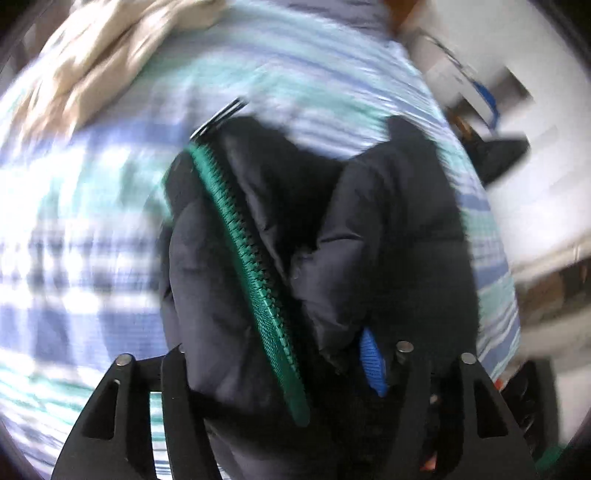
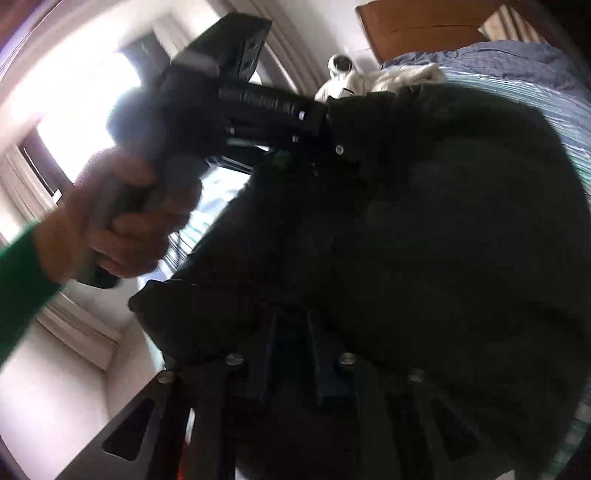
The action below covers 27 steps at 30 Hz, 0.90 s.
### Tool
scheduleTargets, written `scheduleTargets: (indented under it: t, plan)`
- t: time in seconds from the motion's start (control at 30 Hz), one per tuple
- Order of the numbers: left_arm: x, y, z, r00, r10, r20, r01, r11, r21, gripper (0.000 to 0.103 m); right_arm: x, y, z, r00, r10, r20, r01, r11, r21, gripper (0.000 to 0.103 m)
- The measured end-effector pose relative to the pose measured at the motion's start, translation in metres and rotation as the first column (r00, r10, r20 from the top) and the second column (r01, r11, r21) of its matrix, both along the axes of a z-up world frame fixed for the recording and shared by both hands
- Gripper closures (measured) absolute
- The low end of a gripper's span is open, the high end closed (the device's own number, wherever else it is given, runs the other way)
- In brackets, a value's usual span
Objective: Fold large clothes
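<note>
**Both fingers buried in a dark puffer jacket over the bed**

Fingers of the left gripper (image 1: 291, 369) stand partly spread with the dark puffer jacket (image 1: 388, 229) bunched between them; whether the pads press on the cloth I cannot tell, since the folds hide them. One blue pad (image 1: 373, 363) shows at 5 o'clock in the left wrist view. A green zipper (image 1: 251, 266) runs from 11 o'clock down to 6 across the jacket. The jacket hangs over a bed with a blue and teal striped sheet (image 1: 92, 221); a beige garment (image 1: 99, 51) lies at 11 o'clock.

In the right wrist view, the right gripper (image 2: 291, 354) has its fingers pressed together, pinching dark jacket cloth at 6 o'clock. At 10 o'clock a hand (image 2: 122, 221) in a green sleeve (image 2: 18, 280) holds the other gripper's handle. A wooden headboard (image 2: 424, 26) stands at 1 o'clock.
</note>
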State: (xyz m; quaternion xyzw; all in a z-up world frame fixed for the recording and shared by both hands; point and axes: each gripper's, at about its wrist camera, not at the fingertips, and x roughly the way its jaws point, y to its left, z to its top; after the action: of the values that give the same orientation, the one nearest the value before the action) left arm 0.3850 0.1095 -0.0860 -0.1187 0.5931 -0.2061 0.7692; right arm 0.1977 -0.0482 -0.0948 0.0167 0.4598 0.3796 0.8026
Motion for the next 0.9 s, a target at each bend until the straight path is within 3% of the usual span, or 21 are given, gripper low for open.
scheduleTargets:
  t: [0.13,0.23,0.3,0.33,0.4,0.47,0.53,0.63,0.73,0.8,0.83,0.9]
  plan:
    - [-0.002,0.035,-0.044,0.986,0.148,-0.070,-0.157,0.977,-0.141,0.039,0.000,0.027,-0.024,0.999,0.000,0.036,0.003,0.998,-0.066,0.092]
    - [-0.007,0.044,-0.068,0.971,0.223,-0.083,-0.237,0.941,-0.244,0.038,-0.005,0.034,-0.030,0.997,-0.012,0.075,0.019,0.995,-0.094,0.093]
    - [-0.012,0.046,-0.077,0.965,0.246,-0.091,-0.262,0.918,-0.299,0.038,-0.007,0.030,-0.023,0.999,-0.012,0.048,0.017,0.995,-0.094,0.093]
    - [-0.014,0.045,-0.076,0.967,0.241,-0.082,-0.255,0.919,-0.300,0.038,-0.007,0.028,-0.018,1.000,-0.010,0.023,0.012,0.996,-0.092,0.092]
    - [-0.017,0.040,-0.071,0.971,0.233,-0.055,-0.240,0.933,-0.268,0.038,-0.004,0.015,0.005,0.996,-0.019,-0.084,0.014,0.998,-0.064,0.089]
    - [-0.016,0.040,-0.070,0.971,0.236,-0.048,-0.240,0.936,-0.259,0.038,0.005,-0.007,0.035,0.991,-0.066,-0.119,0.070,0.997,0.029,0.088]
    - [-0.015,0.040,-0.071,0.970,0.238,-0.054,-0.243,0.930,-0.276,0.038,0.023,-0.024,0.069,0.989,-0.136,-0.066,0.140,0.988,0.065,0.088]
    - [-0.016,0.040,-0.071,0.970,0.238,-0.053,-0.243,0.926,-0.289,0.038,0.061,-0.026,0.098,0.982,-0.188,0.001,0.188,0.982,0.016,0.084]
    - [-0.017,0.042,-0.072,0.970,0.239,-0.053,-0.244,0.926,-0.289,0.038,0.121,-0.007,0.078,0.985,-0.164,-0.045,0.160,0.983,-0.095,0.084]
    - [-0.017,0.043,-0.072,0.970,0.239,-0.052,-0.243,0.926,-0.290,0.038,0.148,0.011,0.042,0.983,-0.152,-0.105,0.131,0.974,-0.184,0.084]
    - [-0.017,0.043,-0.072,0.969,0.240,-0.051,-0.244,0.926,-0.288,0.038,0.157,0.024,0.011,0.974,-0.162,-0.160,0.128,0.970,-0.205,0.087]
    - [-0.016,0.051,-0.079,0.968,0.247,-0.053,-0.252,0.928,-0.276,0.040,0.170,0.032,-0.021,0.964,-0.174,-0.202,0.123,0.963,-0.241,0.094]
